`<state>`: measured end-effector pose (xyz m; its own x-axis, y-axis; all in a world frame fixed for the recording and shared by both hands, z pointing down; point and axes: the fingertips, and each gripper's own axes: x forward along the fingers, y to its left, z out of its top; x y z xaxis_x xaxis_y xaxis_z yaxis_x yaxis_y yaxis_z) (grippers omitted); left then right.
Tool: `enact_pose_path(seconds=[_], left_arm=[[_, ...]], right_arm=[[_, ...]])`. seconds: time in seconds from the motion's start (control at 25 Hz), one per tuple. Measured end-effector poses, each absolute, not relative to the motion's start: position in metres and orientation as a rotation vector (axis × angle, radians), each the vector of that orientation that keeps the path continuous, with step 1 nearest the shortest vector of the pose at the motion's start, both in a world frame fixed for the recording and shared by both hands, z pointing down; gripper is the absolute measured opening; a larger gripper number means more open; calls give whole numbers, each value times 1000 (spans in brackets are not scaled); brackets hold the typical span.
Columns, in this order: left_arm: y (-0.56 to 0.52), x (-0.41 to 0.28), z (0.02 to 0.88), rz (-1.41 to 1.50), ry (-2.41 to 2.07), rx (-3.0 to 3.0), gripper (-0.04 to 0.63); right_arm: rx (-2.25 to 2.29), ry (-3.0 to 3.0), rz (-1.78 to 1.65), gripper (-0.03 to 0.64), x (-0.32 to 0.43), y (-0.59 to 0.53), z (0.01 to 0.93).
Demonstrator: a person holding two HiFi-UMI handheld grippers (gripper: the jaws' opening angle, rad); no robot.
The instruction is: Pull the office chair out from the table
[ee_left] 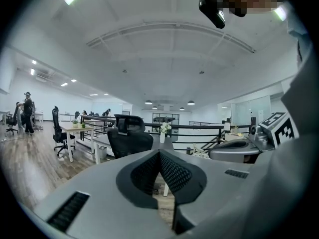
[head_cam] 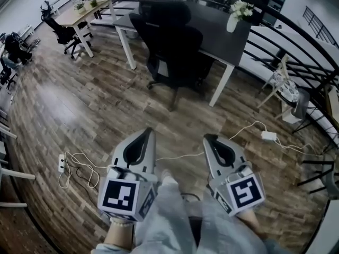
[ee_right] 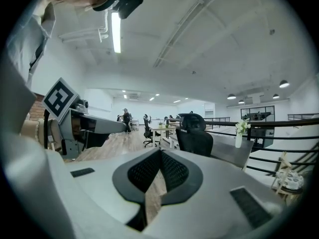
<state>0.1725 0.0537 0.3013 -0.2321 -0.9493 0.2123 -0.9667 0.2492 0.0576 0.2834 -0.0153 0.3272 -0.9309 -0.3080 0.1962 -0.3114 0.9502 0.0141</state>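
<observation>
1. The left gripper (head_cam: 148, 133) has its jaws pressed together with nothing between them.
2. The right gripper (head_cam: 211, 138), just beside it at 3 o'clock, is likewise pressed together and empty.
3. Both point toward 12 o'clock over the wooden floor (head_cam: 79, 105), well apart from anything they could grasp.
4. The office chair (head_cam: 175, 46) stands at 12 o'clock from the grippers with its back toward them. It is pushed in against the dark desk (head_cam: 225, 33).
5. A vase of flowers (head_cam: 233, 19) sits on the desk at 2 o'clock from the chair.
6. The step in hand looks like the approach, and the pull has not begun.
7. Next, the gap must be closed and a gripper spread. It must then clamp on the backrest or headrest edge.
8. The chair can then be drawn toward 6 o'clock, where its wheels should roll easily.
9. The white power strip (head_cam: 268, 136) and its cord on the floor could snag the wheels.
</observation>
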Motion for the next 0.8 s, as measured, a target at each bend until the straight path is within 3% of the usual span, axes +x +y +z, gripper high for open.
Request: enact_pose_path(seconds=[0.44,0.8], left_arm=[[22,66,294,100,-2362,1774,12],[20,25,293,102,-2399,1759,12]], right_arm=[[447,-2924,-3,3,177,-56,320],[450,-2941,-11,3,139,-66,321]])
